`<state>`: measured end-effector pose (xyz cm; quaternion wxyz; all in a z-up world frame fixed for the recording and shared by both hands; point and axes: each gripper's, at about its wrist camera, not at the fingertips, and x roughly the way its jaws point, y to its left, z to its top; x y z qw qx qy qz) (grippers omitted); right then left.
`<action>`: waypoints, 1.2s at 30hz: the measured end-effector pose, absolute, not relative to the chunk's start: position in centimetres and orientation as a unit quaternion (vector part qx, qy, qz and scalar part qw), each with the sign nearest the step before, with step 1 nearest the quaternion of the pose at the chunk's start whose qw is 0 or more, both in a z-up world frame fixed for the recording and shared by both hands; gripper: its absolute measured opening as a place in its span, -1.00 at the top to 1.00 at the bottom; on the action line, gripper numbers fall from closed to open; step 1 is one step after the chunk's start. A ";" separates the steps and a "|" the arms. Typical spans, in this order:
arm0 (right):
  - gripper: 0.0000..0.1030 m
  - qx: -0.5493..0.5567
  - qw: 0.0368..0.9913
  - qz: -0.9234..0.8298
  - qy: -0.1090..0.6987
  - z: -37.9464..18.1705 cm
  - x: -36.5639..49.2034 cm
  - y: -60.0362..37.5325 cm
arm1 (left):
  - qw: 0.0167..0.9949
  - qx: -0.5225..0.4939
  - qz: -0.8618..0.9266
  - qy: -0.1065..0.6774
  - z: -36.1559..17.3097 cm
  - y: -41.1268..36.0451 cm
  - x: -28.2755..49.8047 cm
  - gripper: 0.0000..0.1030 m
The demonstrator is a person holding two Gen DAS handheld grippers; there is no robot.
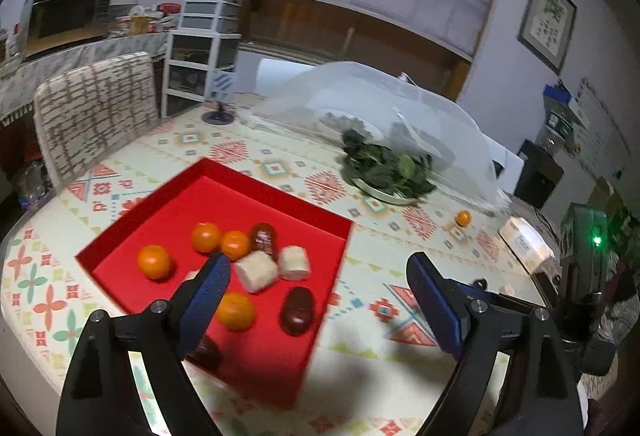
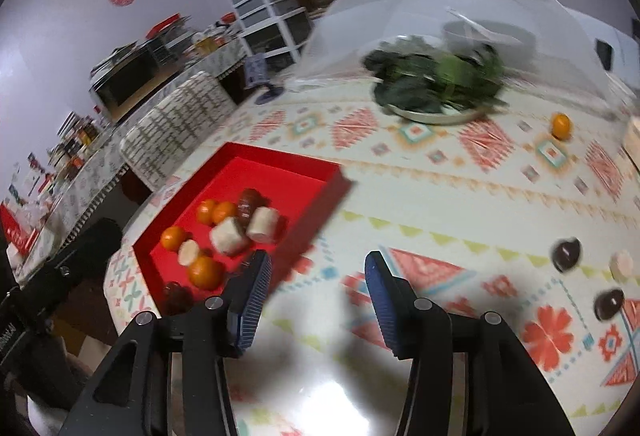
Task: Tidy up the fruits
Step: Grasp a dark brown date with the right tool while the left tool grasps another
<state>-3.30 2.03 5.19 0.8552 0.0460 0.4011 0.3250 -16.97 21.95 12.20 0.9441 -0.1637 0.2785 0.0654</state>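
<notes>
A red tray (image 1: 168, 196) (image 2: 280, 166) on the patterned table holds several oranges (image 1: 154, 261) (image 2: 205, 271), white rolls (image 1: 256, 270) (image 2: 228, 235) and dark red fruits (image 1: 297, 310) (image 2: 249, 204). My left gripper (image 1: 320, 272) is open and empty above the tray's right edge. My right gripper (image 2: 318, 270) is open and empty just right of the tray. One orange (image 1: 464, 217) (image 2: 561, 125) lies loose near the greens. Two dark fruits (image 2: 566, 254) (image 2: 609, 303) and a white roll (image 2: 622, 263) lie loose at the right.
A plate of leafy greens (image 1: 390, 166) (image 2: 436, 80) sits under a mesh food cover (image 1: 360, 92) (image 2: 420, 4). A patterned chair (image 1: 94, 108) (image 2: 176, 128) stands at the table's far left. A white box (image 1: 524, 240) lies at the right edge.
</notes>
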 end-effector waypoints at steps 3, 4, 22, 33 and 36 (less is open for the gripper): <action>-0.03 0.060 0.858 0.312 0.403 4.7 -3.1 -0.6 | 0.945 -0.150 0.048 0.288 12.2 19.9 -16.3 -0.73; -0.03 0.063 0.859 0.310 0.403 4.6 -3.0 -1.2 | 0.945 -0.147 0.042 0.291 12.1 19.3 -16.1 -0.73; -0.03 0.122 0.883 0.157 0.426 1.4 -0.2 -19.4 | 0.925 -0.130 -0.029 0.357 9.1 11.3 -11.2 -0.73; 0.00 0.065 0.887 0.152 0.432 -0.1 1.6 -16.2 | 0.907 -0.125 -0.051 0.398 6.9 6.7 -5.3 -0.73; 0.38 0.044 0.891 0.140 0.429 -0.2 1.6 -15.8 | 0.903 -0.121 -0.059 0.407 6.2 5.4 -4.1 -0.73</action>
